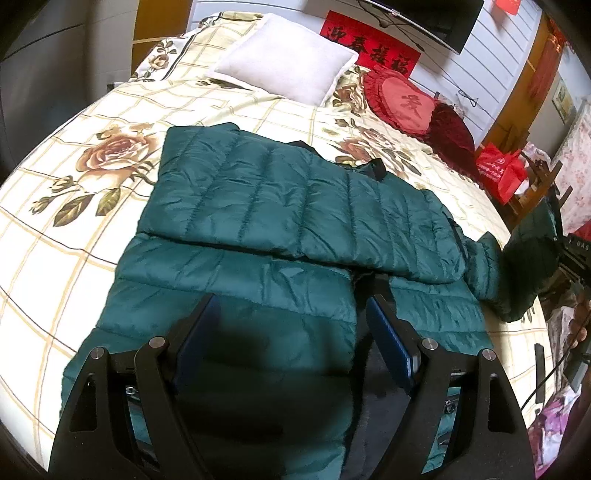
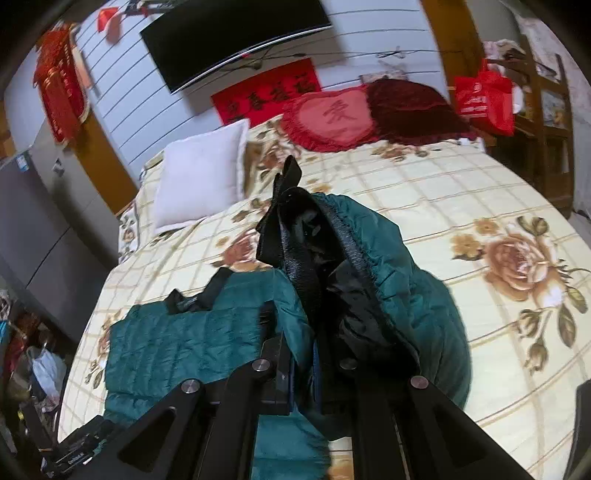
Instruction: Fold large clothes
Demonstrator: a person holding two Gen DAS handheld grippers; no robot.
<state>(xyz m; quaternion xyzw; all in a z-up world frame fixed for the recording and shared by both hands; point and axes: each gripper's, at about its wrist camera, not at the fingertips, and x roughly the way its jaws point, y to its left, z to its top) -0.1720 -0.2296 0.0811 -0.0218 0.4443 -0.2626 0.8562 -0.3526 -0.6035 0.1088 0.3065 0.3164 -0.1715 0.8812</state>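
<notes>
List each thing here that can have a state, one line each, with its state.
Green jacket: lying on the bed, partly folded, one part lifted.
Left hand-held gripper: open, above the jacket, holding nothing.
Right hand-held gripper: shut on the jacket's black-lined edge.
White pillow: lying flat.
Television: screen dark.

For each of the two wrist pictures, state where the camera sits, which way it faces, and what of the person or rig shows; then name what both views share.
Left wrist: rides the left gripper, angled down over the bed at the green puffer jacket; its open fingers show, and the right gripper at the right edge.
Right wrist: rides the right gripper, angled down toward the wall TV; its fingers, shut on a lifted sleeve, show.
Shared: jacket, bed, white pillow, heart cushion, red banner.
</notes>
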